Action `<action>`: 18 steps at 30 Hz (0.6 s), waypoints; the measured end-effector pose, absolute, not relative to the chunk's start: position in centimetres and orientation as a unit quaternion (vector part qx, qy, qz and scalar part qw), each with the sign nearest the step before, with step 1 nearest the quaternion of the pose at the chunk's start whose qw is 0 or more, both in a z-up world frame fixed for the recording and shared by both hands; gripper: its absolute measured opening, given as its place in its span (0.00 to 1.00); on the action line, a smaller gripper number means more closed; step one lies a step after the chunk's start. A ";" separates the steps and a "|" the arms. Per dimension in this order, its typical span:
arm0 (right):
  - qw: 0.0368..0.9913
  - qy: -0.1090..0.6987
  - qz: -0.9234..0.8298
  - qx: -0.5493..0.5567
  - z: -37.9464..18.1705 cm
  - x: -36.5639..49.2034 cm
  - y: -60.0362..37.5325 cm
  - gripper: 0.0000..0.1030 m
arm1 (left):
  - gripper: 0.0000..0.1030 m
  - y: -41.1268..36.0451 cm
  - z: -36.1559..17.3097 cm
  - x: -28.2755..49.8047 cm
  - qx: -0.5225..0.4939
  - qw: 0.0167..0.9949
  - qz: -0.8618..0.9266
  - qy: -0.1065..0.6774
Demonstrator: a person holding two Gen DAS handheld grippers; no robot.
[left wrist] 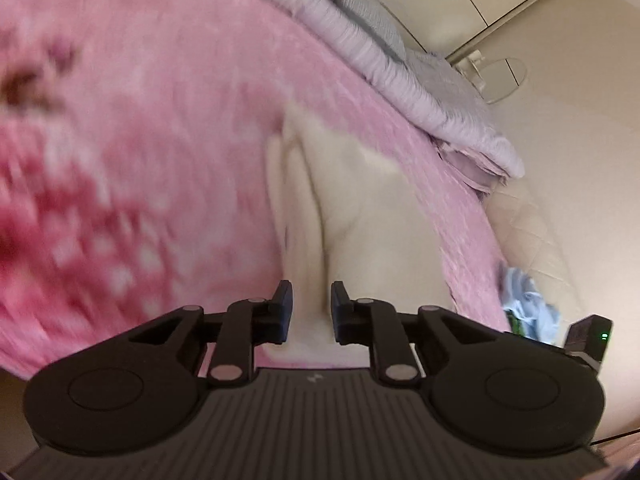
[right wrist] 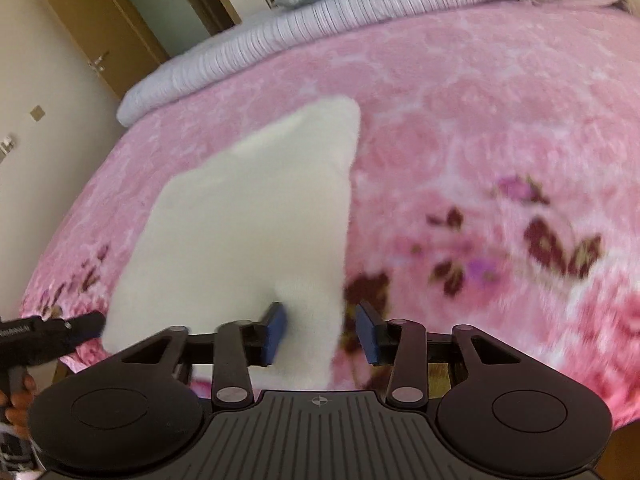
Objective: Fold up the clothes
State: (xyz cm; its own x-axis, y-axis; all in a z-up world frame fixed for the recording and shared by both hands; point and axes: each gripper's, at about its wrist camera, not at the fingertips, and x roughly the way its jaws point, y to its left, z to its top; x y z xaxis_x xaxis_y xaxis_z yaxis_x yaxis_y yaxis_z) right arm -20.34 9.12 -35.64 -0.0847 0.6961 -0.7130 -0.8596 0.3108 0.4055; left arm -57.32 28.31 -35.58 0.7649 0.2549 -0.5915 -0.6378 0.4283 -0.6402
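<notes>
A cream-white fleecy garment (right wrist: 256, 216) lies spread on the pink floral plush bedspread (right wrist: 460, 128), toward the bed's left edge as the right wrist camera sees it, its near end reaching the bed's near edge. The right gripper (right wrist: 322, 332) stands with its 2 blue-padded jaws moderately apart, a narrow tongue of the fabric between them but not pinched. The left gripper (left wrist: 311, 308) has its black jaws narrowly parted around a raised fold of the same cloth; whether they actually bite it I cannot tell. The garment looks light, soft and limp, likely to sag and drag on the plush pile, so hold is best taken at the near corners or hem edge. A lilac ribbed quilt (right wrist: 288, 36) lies bunched along the bed's far edge.
</notes>
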 end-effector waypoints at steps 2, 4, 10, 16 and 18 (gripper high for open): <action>0.678 0.440 0.583 -0.081 -34.8 -19.6 9.7 0.39 | 0.26 29.4 -34.3 -57.1 -0.450 0.823 0.285 0.198; 0.683 0.429 0.586 -0.078 -34.3 -18.9 10.9 0.39 | 0.26 30.7 -33.2 -56.0 -0.433 0.833 0.288 0.191; 0.683 0.386 0.612 -0.103 -33.7 -18.0 16.2 0.31 | 0.25 33.6 -32.2 -48.3 -0.373 0.864 0.256 0.223; 0.661 0.384 0.631 -0.133 -36.7 -17.4 20.4 0.25 | 0.03 37.1 -36.9 -43.1 -0.334 0.844 0.289 0.305; 0.664 0.385 0.627 -0.138 -37.2 -16.7 21.1 0.25 | 0.02 37.8 -37.3 -43.9 -0.363 0.839 0.284 0.290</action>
State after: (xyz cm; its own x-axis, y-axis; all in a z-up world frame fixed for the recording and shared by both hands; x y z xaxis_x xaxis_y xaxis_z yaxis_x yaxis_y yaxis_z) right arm -16.68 21.09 -37.24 -0.0811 0.7258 -0.6831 -0.9376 0.1769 0.2993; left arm -43.95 37.84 -37.26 0.6705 0.2651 -0.6929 -0.6868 0.5752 -0.4445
